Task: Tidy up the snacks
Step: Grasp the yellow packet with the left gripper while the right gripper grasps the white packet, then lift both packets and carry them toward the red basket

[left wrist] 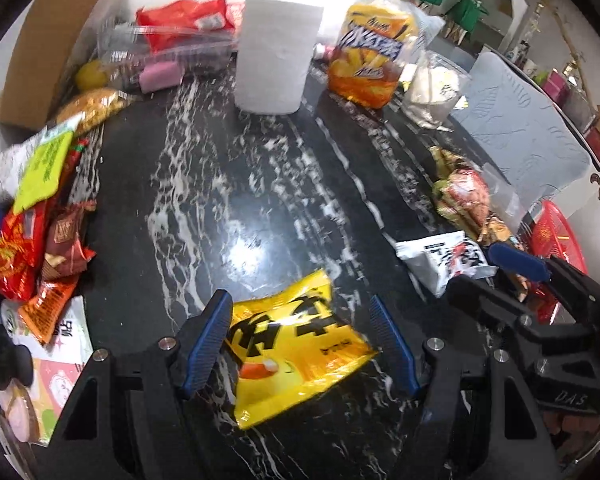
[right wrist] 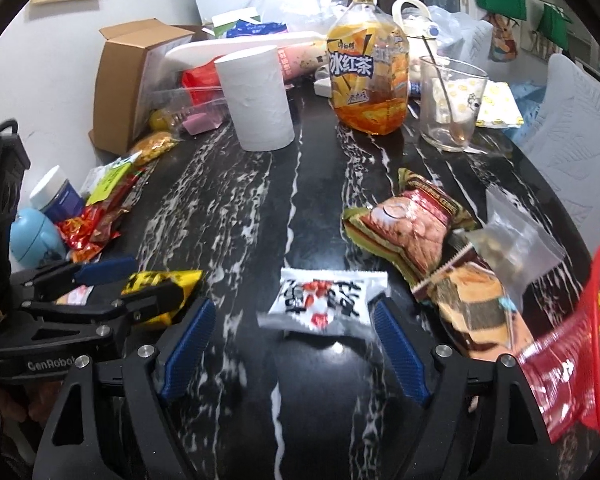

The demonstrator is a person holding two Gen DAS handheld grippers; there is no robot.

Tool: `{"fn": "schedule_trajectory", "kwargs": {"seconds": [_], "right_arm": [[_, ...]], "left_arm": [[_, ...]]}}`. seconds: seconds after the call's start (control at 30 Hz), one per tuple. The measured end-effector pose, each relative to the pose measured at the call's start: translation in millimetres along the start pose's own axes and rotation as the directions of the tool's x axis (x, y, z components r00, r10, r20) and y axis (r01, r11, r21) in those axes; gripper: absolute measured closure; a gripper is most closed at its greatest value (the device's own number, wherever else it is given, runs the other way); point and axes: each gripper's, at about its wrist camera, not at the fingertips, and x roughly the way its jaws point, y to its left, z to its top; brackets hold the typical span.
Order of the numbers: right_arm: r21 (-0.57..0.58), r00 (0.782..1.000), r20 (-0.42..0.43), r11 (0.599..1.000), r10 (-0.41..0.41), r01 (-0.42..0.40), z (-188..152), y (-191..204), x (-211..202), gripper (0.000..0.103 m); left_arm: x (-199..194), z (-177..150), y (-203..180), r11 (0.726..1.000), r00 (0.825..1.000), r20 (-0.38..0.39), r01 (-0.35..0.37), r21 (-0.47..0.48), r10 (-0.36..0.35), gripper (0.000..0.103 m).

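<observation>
A crinkled, glossy yellow snack packet (left wrist: 296,350) lies between the spread blue ribbed fingers of the left gripper (left wrist: 300,344), one edge touching the left finger, not clamped. The right gripper (right wrist: 292,344) gapes wide, holding nothing, a flat white sachet (right wrist: 324,304) just ahead between its fingertips. The surface (left wrist: 228,200) is polished black stone veined white. Beyond the fingers stand a paper roll (right wrist: 256,100) and an amber tea bottle (right wrist: 366,64); a red mesh basket (right wrist: 580,344) sits right.
</observation>
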Motion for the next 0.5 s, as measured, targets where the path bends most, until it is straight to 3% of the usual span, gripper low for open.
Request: {"fn": "schedule_trajectory", "kwargs": {"seconds": [0.33,0.4,0.5], "right_arm": [[0.003,0.997,-0.048,0.998,-0.055,0.055,1.7,-7.5,28.5,0.022],[-0.004,0.997,-0.055,0.998,-0.063,0.063,-0.2,-8.4,30.3,0.037],[-0.019,0.997,-0.049,0.998,-0.060,0.059,-3.1,-7.2,29.1,0.040]], "left_arm": [[1.1,-4.0,1.4,1.000,1.000,0.016,-0.012,0.011,0.012,0.033],[0.6,-5.6,0.4,1.000,1.000,0.023,-0.013,0.021,0.013,0.033],[-1.0,-9.2,-1.3,0.999,1.000,0.027,-0.006,0.043,0.004,0.033]]}}
